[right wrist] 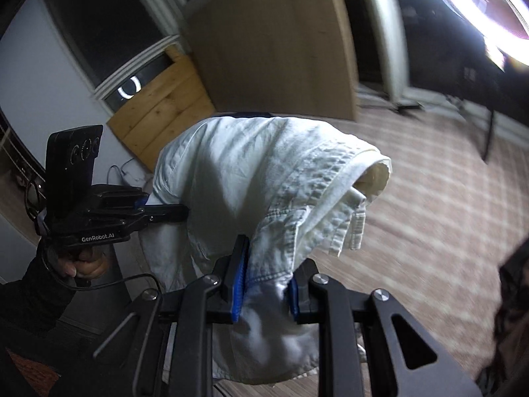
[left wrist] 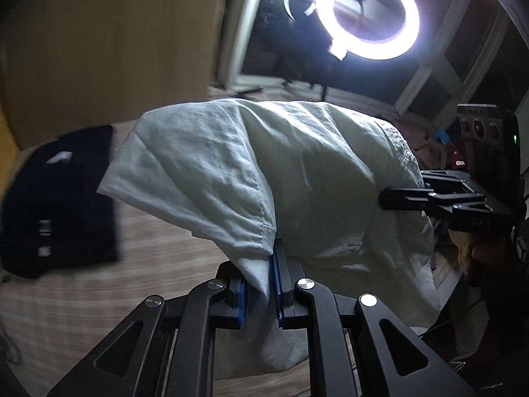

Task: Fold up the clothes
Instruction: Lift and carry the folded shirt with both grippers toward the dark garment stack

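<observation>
The left hand-held gripper [left wrist: 261, 292] is closed on a corner of a white garment [left wrist: 264, 172], its blue pads [left wrist: 276, 281] pinching the cloth between them. The right hand-held gripper [right wrist: 266, 292] is likewise clamped on another bunched edge of the same white garment [right wrist: 251, 178]. The cloth hangs draped between the two, raised above a plaid-covered surface [left wrist: 99, 297]. A dark folded garment [left wrist: 56, 198] lies on that surface to the left. A ring light [left wrist: 367, 16] glows overhead.
</observation>
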Motion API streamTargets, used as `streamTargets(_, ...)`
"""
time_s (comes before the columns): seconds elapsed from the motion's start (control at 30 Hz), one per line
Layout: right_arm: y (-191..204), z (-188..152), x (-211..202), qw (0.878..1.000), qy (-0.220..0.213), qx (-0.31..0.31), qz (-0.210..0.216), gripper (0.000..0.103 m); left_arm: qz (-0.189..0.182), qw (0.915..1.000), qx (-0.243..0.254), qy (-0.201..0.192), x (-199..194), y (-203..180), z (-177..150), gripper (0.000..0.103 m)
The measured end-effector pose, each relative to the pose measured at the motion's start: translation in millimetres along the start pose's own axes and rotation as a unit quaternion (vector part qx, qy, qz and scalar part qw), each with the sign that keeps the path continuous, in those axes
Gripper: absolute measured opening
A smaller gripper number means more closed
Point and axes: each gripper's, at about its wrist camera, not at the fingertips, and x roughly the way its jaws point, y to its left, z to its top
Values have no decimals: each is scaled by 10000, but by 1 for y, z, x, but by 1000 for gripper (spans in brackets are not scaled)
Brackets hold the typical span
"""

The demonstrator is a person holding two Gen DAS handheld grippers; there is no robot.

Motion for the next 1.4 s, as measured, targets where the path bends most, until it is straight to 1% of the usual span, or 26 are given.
streamTargets(0.17, 78, 58, 67, 9996, 7, -244, 173, 21, 303, 9992, -161, -179, -47, 87, -9, 12)
streamTargets(0.27, 120, 90, 115, 9991, 7, -320, 263, 21, 535, 9981, -200, -237, -69, 141, -6, 12)
streamTargets(0.37, 149, 119, 156, 9992, -13, -328, 245, 21, 721, 9969, -196, -260, -81, 188, 4, 12)
streamTargets(0.43, 160, 135, 178, 9993, -8, -320, 189, 21, 842, 9961, -151, -231, -80, 215, 15, 12)
streamTargets(0.5, 167, 147, 197, 9995, 25, -310, 54, 21, 818, 9963, -158, -196, -75, 236, 24, 12)
streamTargets(0.67, 154, 177, 242, 9998, 133, -56, -163, 21, 696, 9974, -122, -154, -52, 277, 51, 12)
streamTargets(0.77, 144, 192, 268, 9992, 258, -42, -312, 21, 597, 9981, -114, -109, -34, 296, 63, 12)
streamTargets(0.87, 131, 204, 291, 9984, 409, -24, -379, 21, 437, 9989, -153, 10, -24, 318, 58, 12)
streamTargets(1.0, 110, 206, 320, 9968, 678, 108, -401, 21, 244, 9987, -308, 336, 19, 340, 59, 13)
streamTargets(1.1, 94, 198, 343, 9946, 925, 246, -399, 21, 314, 9966, -349, 679, 50, 352, 51, 17)
streamTargets(1.13, 89, 196, 348, 9941, 971, 293, -374, 21, 406, 9957, -331, 766, 55, 354, 49, 22)
streamTargets(1.2, 80, 193, 352, 9929, 1089, 416, -220, 26, 484, 9947, -371, 830, 55, 361, 44, 27)
streamTargets(1.23, 76, 193, 349, 9923, 1134, 475, -122, 28, 534, 9945, -426, 792, 47, 366, 41, 33)
streamTargets(1.27, 72, 192, 343, 9916, 1177, 520, -109, 38, 610, 9943, -475, 739, 37, 371, 39, 36)
streamTargets(1.3, 67, 191, 334, 9908, 1221, 553, -176, 46, 690, 9941, -519, 656, 26, 375, 37, 36)
streamTargets(1.33, 62, 188, 322, 9906, 1211, 571, -280, 48, 790, 9938, -583, 525, 12, 378, 34, 35)
streamTargets(1.37, 59, 185, 306, 9915, 1103, 571, -394, 48, 894, 9931, -649, 390, -2, 381, 33, 31)
streamTargets(1.4, 60, 185, 292, 9930, 929, 565, -470, 48, 971, 9925, -692, 261, -13, 382, 33, 31)
